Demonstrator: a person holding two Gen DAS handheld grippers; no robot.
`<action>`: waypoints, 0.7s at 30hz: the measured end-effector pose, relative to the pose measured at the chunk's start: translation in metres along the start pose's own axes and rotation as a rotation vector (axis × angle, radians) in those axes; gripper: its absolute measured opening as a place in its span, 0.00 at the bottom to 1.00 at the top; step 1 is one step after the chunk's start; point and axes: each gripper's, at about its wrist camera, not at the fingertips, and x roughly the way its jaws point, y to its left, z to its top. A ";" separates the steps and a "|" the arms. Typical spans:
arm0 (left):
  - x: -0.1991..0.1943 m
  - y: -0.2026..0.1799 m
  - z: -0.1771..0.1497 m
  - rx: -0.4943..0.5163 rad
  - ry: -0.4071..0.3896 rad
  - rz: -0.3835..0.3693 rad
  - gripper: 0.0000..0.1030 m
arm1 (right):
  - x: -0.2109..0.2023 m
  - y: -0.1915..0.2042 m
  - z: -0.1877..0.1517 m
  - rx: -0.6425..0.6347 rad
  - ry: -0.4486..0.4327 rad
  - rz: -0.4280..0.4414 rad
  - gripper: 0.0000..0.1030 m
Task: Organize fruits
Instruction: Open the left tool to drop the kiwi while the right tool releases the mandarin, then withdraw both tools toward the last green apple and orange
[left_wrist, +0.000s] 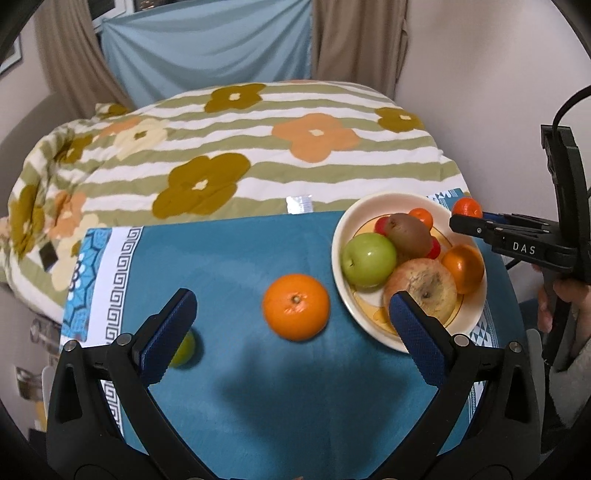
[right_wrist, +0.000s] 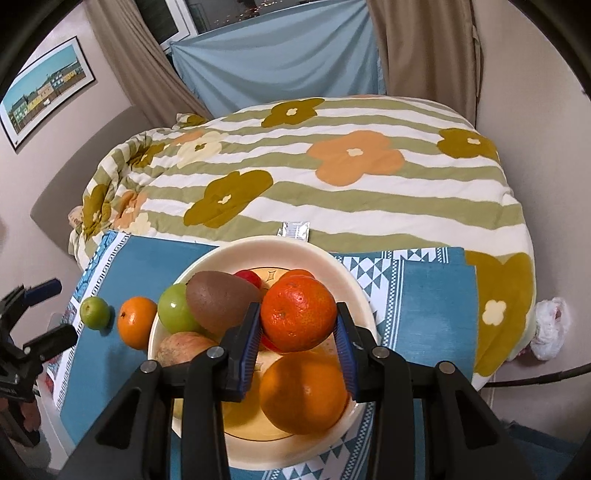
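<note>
A cream plate (left_wrist: 341, 236) (right_wrist: 236, 254) on the blue cloth holds a green apple (left_wrist: 367, 260) (right_wrist: 175, 310), a kiwi (left_wrist: 410, 232) (right_wrist: 218, 301), a pale apple (left_wrist: 424, 288), an orange (left_wrist: 463, 267) (right_wrist: 303, 391) and small red fruits. My right gripper (right_wrist: 298, 330) is shut on a reddish mandarin (right_wrist: 297, 312) (left_wrist: 466, 207) above the plate. My left gripper (left_wrist: 291, 332) is open over the cloth, with a loose orange (left_wrist: 295, 306) (right_wrist: 136, 322) ahead between its fingers. A small green fruit (left_wrist: 184, 349) (right_wrist: 95, 312) lies partly hidden behind the left finger (left_wrist: 168, 332).
The blue cloth (left_wrist: 229, 258) covers a small table against a bed with a flowered, striped quilt (left_wrist: 221, 155). A small foil packet (left_wrist: 299, 203) lies on the quilt's near edge. A white bundle (right_wrist: 550, 325) lies beside the bed at right.
</note>
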 end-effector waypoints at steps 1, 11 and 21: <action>-0.001 0.001 -0.001 -0.004 0.000 0.002 1.00 | -0.001 0.000 0.000 0.006 -0.001 0.010 0.52; -0.022 0.009 -0.015 -0.021 -0.012 0.033 1.00 | -0.022 0.009 -0.008 -0.011 -0.067 0.006 0.99; -0.062 0.029 -0.021 -0.013 -0.058 0.073 1.00 | -0.052 0.022 -0.015 -0.012 -0.078 -0.070 0.99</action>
